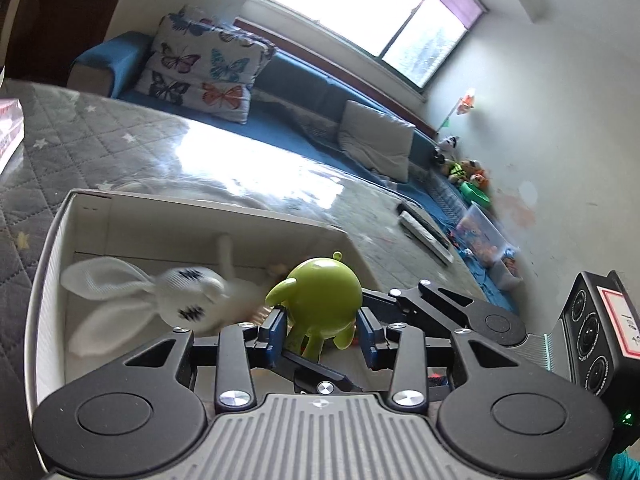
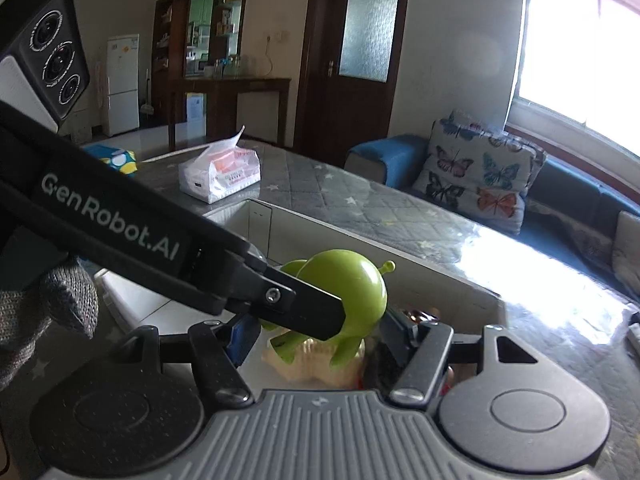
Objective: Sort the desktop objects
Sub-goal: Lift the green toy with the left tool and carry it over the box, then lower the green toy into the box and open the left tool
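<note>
A green round toy figure (image 1: pixel 324 300) sits between the blue pads of my left gripper (image 1: pixel 322 332), above an open white box (image 1: pixel 52 264). The pads stand beside the toy's lower body; contact is unclear. A white plush rabbit (image 1: pixel 160 292) lies in the box to the left. In the right wrist view the green toy (image 2: pixel 352 288) hangs over the box (image 2: pixel 460 280), partly hidden by the left gripper's arm (image 2: pixel 160 248). My right gripper (image 2: pixel 316 340) is open around the toy's legs. A cream item (image 2: pixel 320 364) lies below.
The box sits on a grey quilted table (image 1: pixel 80 132) under glossy film. A tissue pack (image 2: pixel 220 176) lies further back on the table. A blue sofa with a butterfly cushion (image 1: pixel 200 64) runs behind. Remote controls (image 1: pixel 424 232) lie near the table's far edge.
</note>
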A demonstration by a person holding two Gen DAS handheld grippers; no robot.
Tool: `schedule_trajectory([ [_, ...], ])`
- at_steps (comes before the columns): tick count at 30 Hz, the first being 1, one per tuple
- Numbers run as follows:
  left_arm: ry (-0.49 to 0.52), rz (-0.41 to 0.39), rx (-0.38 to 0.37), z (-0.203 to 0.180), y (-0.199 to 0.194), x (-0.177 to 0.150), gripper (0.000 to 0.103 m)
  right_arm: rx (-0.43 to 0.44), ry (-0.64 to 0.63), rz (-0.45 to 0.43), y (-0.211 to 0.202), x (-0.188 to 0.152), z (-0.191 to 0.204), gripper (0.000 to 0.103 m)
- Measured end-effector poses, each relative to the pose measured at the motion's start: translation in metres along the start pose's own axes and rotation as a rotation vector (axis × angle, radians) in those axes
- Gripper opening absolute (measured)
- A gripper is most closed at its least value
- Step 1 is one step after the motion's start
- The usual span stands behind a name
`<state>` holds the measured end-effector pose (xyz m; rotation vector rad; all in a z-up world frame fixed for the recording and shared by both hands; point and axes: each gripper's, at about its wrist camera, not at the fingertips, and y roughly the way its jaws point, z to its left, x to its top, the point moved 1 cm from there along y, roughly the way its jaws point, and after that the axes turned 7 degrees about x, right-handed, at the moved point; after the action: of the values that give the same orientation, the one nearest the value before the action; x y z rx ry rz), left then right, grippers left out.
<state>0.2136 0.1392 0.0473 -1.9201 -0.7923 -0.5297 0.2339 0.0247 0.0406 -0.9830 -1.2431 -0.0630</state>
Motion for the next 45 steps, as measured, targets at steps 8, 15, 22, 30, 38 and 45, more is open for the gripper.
schedule_trajectory([
  [8, -0.061, 0.037, 0.007, 0.026, 0.031, 0.015, 0.041, 0.018, 0.031, 0.071, 0.041, 0.005, -0.017, 0.067],
  [15, -0.119, 0.043, 0.007, 0.040, 0.039, 0.016, 0.040, 0.025, 0.061, 0.077, 0.042, -0.001, -0.021, 0.067],
  [22, -0.113, 0.029, -0.012, 0.034, 0.035, 0.015, 0.040, 0.010, 0.071, 0.062, 0.035, -0.003, -0.021, 0.068],
  [30, -0.094, 0.005, -0.005, 0.025, 0.024, 0.013, 0.040, -0.004, 0.082, 0.029, 0.014, -0.007, -0.023, 0.069],
  [38, -0.036, -0.016, -0.012, 0.001, 0.006, 0.004, 0.040, -0.021, 0.080, -0.014, -0.020, -0.016, -0.019, 0.069],
  [45, 0.047, -0.019, -0.028, -0.030, -0.014, -0.019, 0.040, -0.039, 0.098, -0.047, -0.058, -0.035, -0.014, 0.074],
])
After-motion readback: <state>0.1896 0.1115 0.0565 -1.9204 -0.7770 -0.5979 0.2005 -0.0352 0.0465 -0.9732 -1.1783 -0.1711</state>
